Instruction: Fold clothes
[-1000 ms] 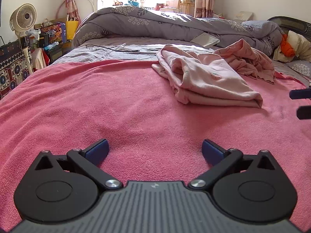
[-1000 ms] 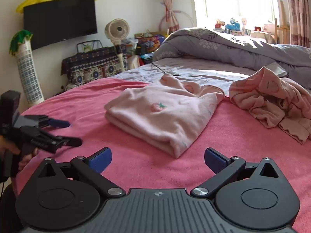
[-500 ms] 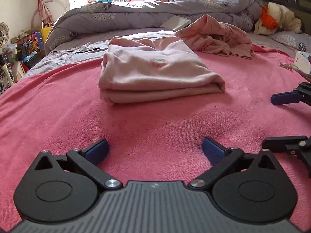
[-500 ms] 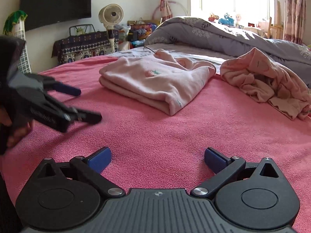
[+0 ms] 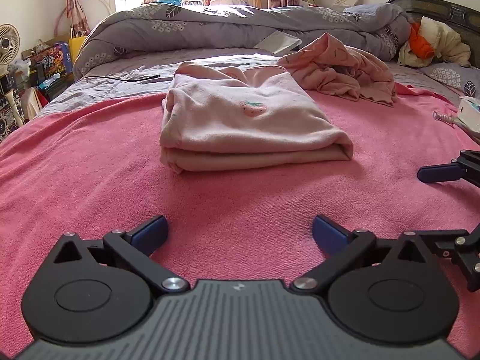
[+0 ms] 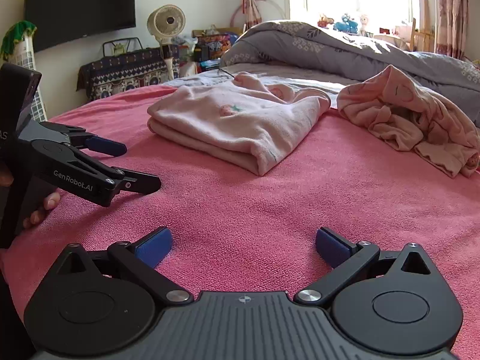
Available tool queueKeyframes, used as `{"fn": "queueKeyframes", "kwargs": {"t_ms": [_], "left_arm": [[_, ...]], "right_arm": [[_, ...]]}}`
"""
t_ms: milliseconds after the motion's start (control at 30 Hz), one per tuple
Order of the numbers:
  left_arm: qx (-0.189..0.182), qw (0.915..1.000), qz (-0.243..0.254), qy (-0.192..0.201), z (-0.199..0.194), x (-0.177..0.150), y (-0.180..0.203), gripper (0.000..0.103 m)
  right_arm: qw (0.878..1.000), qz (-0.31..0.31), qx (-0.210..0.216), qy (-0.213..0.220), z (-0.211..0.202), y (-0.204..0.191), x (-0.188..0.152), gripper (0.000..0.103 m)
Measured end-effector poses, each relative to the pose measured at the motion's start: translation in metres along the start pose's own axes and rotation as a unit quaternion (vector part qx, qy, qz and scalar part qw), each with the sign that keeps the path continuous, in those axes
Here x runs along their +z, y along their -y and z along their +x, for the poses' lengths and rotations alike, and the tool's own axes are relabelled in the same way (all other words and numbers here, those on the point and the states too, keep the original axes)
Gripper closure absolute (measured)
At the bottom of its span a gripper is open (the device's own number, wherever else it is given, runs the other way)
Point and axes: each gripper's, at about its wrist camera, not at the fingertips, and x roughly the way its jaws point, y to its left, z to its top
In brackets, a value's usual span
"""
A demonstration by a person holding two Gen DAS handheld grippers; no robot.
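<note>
A pale pink garment with a strawberry print lies folded flat on the pink blanket. Behind it sits a crumpled peach garment. My left gripper hovers open over the blanket, short of the folded garment, with nothing between its fingers. In the right wrist view it appears at the left, held by a hand. My right gripper is open too, empty, low over the blanket; one blue fingertip of it shows at the right edge of the left wrist view.
A grey quilt is bunched across the far bed. A black cable and a white book lie on the grey sheet. A white box sits at the blanket's right edge. Fan, patterned chest and clutter stand at the left wall.
Both grippers stayed open while swinging to face the folded garment, which now sits centred ahead of the left one. The two grippers have drawn closer together.
</note>
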Motion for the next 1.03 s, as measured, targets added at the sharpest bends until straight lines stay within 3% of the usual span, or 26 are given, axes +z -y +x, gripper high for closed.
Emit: {"fn": "queueKeyframes", "kwargs": {"t_ms": [1033], "left_arm": [[-0.003, 1.0, -0.006, 0.007, -0.0003, -0.0022, -0.0012, 0.0]], "right_arm": [[1.0, 0.001, 0.0, -0.001, -0.0017, 0.0001, 0.0009, 0.0]]}}
